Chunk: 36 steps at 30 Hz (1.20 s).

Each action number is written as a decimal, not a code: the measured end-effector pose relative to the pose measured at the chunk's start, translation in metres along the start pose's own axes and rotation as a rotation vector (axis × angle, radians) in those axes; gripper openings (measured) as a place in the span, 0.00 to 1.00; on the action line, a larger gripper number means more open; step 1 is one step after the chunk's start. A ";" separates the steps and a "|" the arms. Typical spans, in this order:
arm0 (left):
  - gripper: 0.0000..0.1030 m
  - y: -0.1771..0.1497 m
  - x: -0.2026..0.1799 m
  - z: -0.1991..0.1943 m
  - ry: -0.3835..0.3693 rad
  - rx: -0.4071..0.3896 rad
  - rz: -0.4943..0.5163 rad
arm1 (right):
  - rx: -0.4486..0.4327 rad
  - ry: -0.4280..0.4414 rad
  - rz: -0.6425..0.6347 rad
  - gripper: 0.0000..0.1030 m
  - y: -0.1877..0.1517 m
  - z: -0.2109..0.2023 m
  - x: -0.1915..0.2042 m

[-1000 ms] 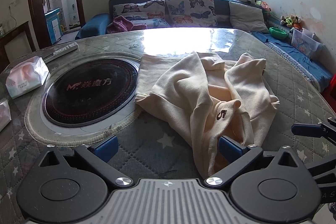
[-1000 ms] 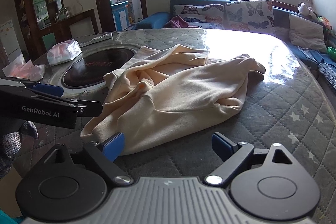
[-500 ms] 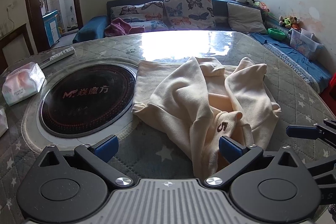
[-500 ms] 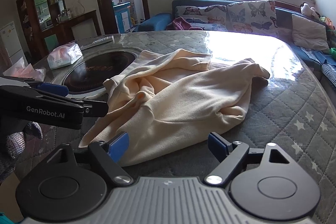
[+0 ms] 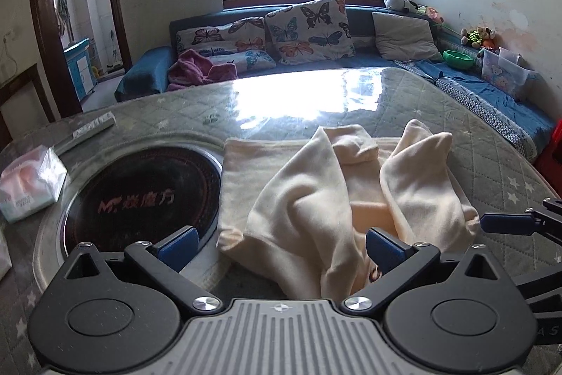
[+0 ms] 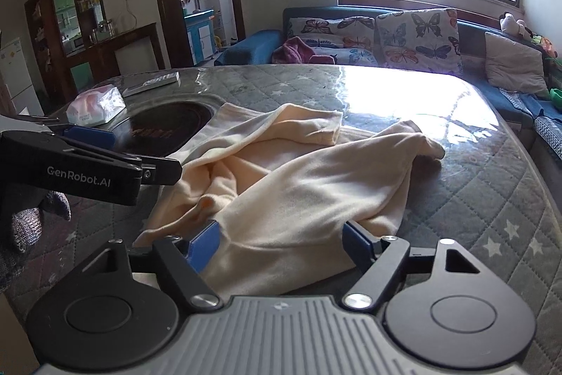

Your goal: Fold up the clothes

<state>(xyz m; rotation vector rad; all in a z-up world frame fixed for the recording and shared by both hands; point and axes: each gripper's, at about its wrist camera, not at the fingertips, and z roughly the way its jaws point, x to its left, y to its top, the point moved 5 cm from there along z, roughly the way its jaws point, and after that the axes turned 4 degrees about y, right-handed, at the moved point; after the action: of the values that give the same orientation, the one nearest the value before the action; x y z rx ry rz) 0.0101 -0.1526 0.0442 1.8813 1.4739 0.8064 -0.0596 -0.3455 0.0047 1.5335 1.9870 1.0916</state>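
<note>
Reading "GenRobot.AI" (left gripper (image 6: 105, 143) lbl)

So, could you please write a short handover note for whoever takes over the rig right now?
Left gripper: open, holding nothing, low over the near edge of the cream garment.
Right gripper: open, holding nothing, its jaws either side of the garment's near hem.
Garment: crumpled in a heap on the quilted table, one corner lying on the rim beside the round black cooktop. A tissue pack sits to the left of the cooktop.
Done: nothing folded yet.
Left: grip the hem, spread the garment flat, then fold it.
</note>
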 end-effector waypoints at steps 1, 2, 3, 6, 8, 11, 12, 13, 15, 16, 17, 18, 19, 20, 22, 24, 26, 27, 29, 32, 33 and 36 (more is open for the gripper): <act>1.00 0.004 -0.002 0.002 -0.002 -0.005 0.006 | -0.002 -0.001 0.002 0.75 0.002 0.001 -0.002; 1.00 0.007 -0.003 0.005 -0.005 -0.009 0.010 | -0.004 -0.002 0.005 0.74 0.004 0.001 -0.003; 1.00 0.010 -0.005 0.007 -0.007 -0.011 0.013 | -0.006 -0.005 0.007 0.74 0.006 0.002 -0.006; 1.00 0.018 -0.009 0.017 -0.013 -0.010 0.016 | -0.009 -0.006 0.008 0.72 0.012 0.005 -0.011; 1.00 0.023 -0.013 0.024 -0.016 -0.008 0.023 | -0.009 -0.007 0.008 0.71 0.015 0.007 -0.014; 0.99 0.031 -0.018 0.036 -0.020 -0.008 0.034 | -0.007 -0.005 0.015 0.69 0.020 0.013 -0.021; 0.98 0.033 -0.019 0.040 -0.021 -0.006 0.035 | -0.007 -0.007 0.019 0.68 0.021 0.014 -0.023; 0.97 0.036 -0.020 0.045 -0.022 -0.005 0.036 | -0.007 -0.009 0.023 0.66 0.023 0.016 -0.025; 0.95 0.040 -0.022 0.052 -0.025 -0.005 0.038 | -0.005 -0.009 0.037 0.65 0.027 0.020 -0.032; 0.95 0.042 -0.023 0.056 -0.026 -0.009 0.043 | -0.005 -0.014 0.045 0.64 0.029 0.022 -0.036; 0.95 0.045 -0.025 0.060 -0.026 -0.014 0.053 | -0.004 -0.019 0.054 0.64 0.031 0.024 -0.040; 0.95 0.048 -0.027 0.065 -0.025 -0.019 0.063 | -0.003 -0.024 0.062 0.63 0.033 0.027 -0.044; 0.95 0.051 -0.028 0.069 -0.024 -0.024 0.074 | -0.004 -0.027 0.068 0.61 0.035 0.028 -0.048; 0.95 0.052 -0.029 0.074 -0.024 -0.023 0.081 | -0.003 -0.030 0.078 0.61 0.038 0.031 -0.053; 0.95 0.055 -0.031 0.085 -0.024 -0.016 0.092 | -0.004 -0.039 0.091 0.58 0.043 0.035 -0.062; 0.95 0.058 -0.032 0.095 -0.024 -0.010 0.102 | -0.007 -0.062 0.108 0.58 0.048 0.040 -0.074; 0.95 0.061 -0.034 0.106 -0.024 -0.004 0.113 | -0.010 -0.083 0.132 0.56 0.052 0.046 -0.087; 0.94 0.061 -0.034 0.112 -0.022 0.005 0.113 | -0.011 -0.092 0.146 0.55 0.054 0.048 -0.094; 0.88 0.061 -0.031 0.120 -0.030 0.025 0.106 | -0.015 -0.107 0.160 0.54 0.057 0.052 -0.102; 0.80 0.059 -0.025 0.133 -0.052 0.058 0.081 | -0.023 -0.140 0.170 0.51 0.065 0.060 -0.120; 0.78 0.058 -0.025 0.135 -0.061 0.063 0.077 | -0.027 -0.149 0.168 0.51 0.068 0.062 -0.124; 0.74 0.055 -0.024 0.141 -0.091 0.072 0.069 | -0.029 -0.160 0.147 0.49 0.079 0.071 -0.133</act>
<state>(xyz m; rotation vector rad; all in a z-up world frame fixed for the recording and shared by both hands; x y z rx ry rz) 0.1481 -0.1997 -0.0041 2.0048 1.4056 0.6984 0.0829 -0.4390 0.0033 1.7175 1.7690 1.0130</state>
